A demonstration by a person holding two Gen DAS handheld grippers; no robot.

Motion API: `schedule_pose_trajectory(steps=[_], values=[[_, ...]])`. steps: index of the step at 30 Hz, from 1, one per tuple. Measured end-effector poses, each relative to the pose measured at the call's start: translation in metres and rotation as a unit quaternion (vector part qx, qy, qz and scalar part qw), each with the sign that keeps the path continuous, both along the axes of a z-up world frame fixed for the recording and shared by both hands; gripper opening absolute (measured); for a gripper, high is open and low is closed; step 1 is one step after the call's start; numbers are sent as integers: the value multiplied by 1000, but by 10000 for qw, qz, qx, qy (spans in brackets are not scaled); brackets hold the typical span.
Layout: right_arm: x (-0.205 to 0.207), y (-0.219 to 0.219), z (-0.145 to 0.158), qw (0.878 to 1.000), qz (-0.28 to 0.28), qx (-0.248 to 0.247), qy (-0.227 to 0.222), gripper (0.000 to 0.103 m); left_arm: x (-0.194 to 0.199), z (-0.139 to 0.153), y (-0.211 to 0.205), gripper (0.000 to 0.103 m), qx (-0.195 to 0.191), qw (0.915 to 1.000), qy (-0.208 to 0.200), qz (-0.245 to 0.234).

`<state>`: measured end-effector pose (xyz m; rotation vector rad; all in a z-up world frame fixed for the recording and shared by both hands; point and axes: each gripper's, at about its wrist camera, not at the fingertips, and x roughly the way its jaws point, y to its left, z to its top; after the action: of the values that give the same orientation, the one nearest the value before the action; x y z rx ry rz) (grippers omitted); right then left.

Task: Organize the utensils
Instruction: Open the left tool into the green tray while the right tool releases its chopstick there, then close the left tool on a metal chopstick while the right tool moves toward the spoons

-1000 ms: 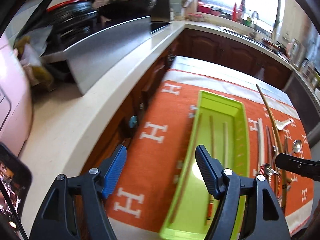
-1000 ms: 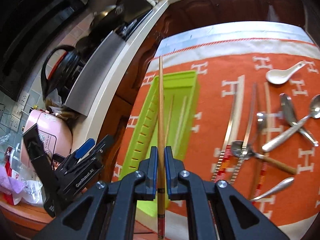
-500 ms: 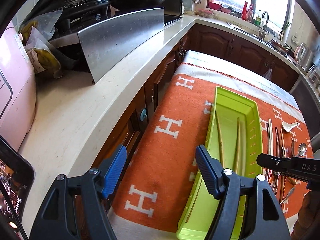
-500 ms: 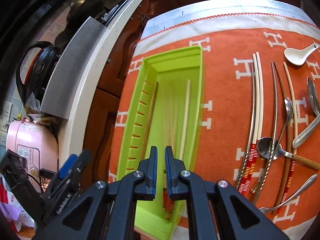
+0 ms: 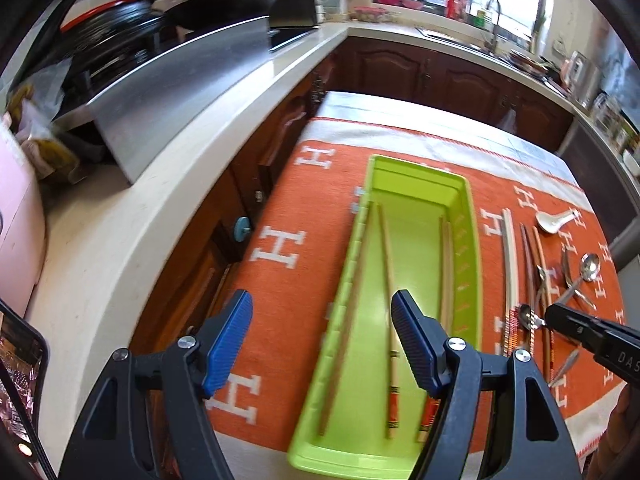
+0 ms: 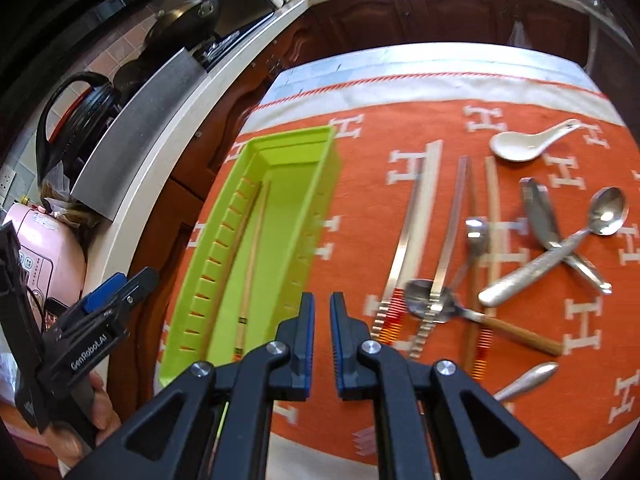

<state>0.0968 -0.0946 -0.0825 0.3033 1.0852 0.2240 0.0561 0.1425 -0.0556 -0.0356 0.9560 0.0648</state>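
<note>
A lime-green tray (image 5: 473,240) lies lengthwise on the orange cloth, with wooden chopsticks (image 5: 387,264) resting along its floor. My left gripper (image 5: 320,312) hovers open over the tray's near left edge, nothing between its blue pads. My right gripper (image 6: 322,304) is shut and empty, above the cloth between the tray (image 6: 330,184) and the loose utensils. To its right lie metal chopsticks (image 6: 416,216), a wooden-handled spoon (image 6: 436,304), a white ceramic spoon (image 6: 516,146) and a steel spoon (image 6: 608,212). The right gripper (image 5: 554,316) also shows at the right edge of the left wrist view.
A pale kitchen counter (image 5: 120,240) runs along the left, with a steel splash panel (image 5: 180,92), a black pot (image 5: 116,28) and a pink appliance (image 6: 44,256). Dark wooden cabinets (image 5: 440,72) stand behind the table. A hand (image 6: 100,408) holds the left gripper (image 6: 124,286).
A second ago my right gripper held a wooden chopstick over the tray; it let it go into the tray, then moved right toward the loose utensils. The left gripper stays open.
</note>
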Motion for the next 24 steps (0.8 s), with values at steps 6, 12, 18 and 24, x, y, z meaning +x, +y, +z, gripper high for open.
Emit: schedule_pose_trajectory(steps=[6,12,18,24], values=[[-24,-39,12,9993,-181,-79,-304,8,-2,5,-40,71,69,9992,23,-397],[-42,-74,21,9976,-428,-100,-539,8,-2,6,-81,72,108,9967,116,-796],[-51,-105,19,9959,-687,-7,-586,8,-1,1,-115,72,61,9931,271,-1136],[-52,-129,7,9947,-891,197,-477,8,4,-8,-144,72,-106,9873,441,-1520]])
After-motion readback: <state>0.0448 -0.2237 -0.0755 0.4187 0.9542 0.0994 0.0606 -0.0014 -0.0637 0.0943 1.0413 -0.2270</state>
